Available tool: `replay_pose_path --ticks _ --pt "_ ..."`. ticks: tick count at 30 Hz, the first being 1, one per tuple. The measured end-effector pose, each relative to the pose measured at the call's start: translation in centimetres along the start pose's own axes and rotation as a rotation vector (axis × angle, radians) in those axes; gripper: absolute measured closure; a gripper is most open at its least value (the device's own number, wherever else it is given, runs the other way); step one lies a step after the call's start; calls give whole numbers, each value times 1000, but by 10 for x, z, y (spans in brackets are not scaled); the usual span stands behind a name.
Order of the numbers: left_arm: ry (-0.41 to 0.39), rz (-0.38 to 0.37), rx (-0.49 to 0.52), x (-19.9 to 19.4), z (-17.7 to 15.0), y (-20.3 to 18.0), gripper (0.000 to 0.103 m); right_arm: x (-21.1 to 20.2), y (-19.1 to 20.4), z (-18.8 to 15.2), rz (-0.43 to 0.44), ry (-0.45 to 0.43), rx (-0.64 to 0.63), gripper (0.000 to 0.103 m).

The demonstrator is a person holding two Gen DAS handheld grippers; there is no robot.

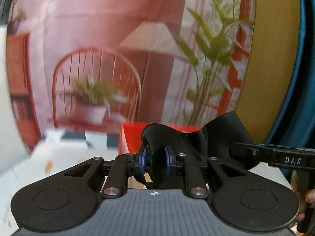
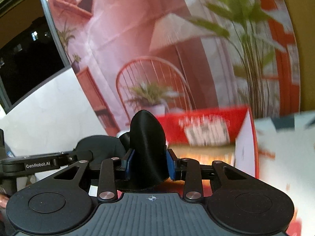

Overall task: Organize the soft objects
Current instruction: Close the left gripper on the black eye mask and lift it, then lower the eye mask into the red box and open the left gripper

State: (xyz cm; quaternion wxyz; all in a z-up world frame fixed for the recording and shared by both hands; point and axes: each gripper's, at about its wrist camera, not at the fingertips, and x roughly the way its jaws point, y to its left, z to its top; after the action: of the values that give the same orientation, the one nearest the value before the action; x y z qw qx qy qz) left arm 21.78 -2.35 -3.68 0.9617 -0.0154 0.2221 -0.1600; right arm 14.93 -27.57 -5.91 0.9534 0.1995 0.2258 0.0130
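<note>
Both claws are pinching one black soft piece: the left claw is gripping one end, the right claw the other, in front of a red box. It is looking light and floppy, so holding the edges seems wise.

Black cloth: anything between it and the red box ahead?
Nothing visible. Both the left gripper and right gripper are shut on the black cloth, held up just short of the red box, with only open air between.
</note>
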Motion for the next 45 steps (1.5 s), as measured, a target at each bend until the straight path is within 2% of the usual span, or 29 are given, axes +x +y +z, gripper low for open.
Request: replay_pose_path --ticks 5,9,12,20,24,26,27,29,30,32,35,40,45 --pt "-24 52 67 44 38 -9 83 38 -6 38 -34 -15 -43 73" --pt "38 94 112 94 47 -12 83 81 -20 57 -98 19 -100 73" --pt "113 112 123 130 43 -11 83 116 -36 64 -148 81 -125 73" --pt "278 95 169 186 15 -12 83 179 -73 44 -234 287 -71 72" --pt "319 84 181 202 8 -8 83 195 -86 33 -266 361 -4 72" --pt "331 82 186 208 6 -7 82 200 -92 29 -283 392 28 68" --pt "337 79 188 211 5 -7 81 201 -94 27 -295 399 35 65" --pt "344 80 195 215 5 -6 75 204 -99 25 -328 411 47 54" --pt "344 85 198 216 5 -5 73 205 -100 25 -347 412 50 52" --pt "346 75 198 216 5 -3 62 205 -104 26 -381 413 62 51" --pt "334 64 187 207 9 1 56 199 -106 28 -380 403 77 44" --pt "285 47 189 178 15 2 51 174 -98 31 -361 340 49 44" --pt "226 27 163 140 12 4 46 134 -84 25 -328 235 52 44"
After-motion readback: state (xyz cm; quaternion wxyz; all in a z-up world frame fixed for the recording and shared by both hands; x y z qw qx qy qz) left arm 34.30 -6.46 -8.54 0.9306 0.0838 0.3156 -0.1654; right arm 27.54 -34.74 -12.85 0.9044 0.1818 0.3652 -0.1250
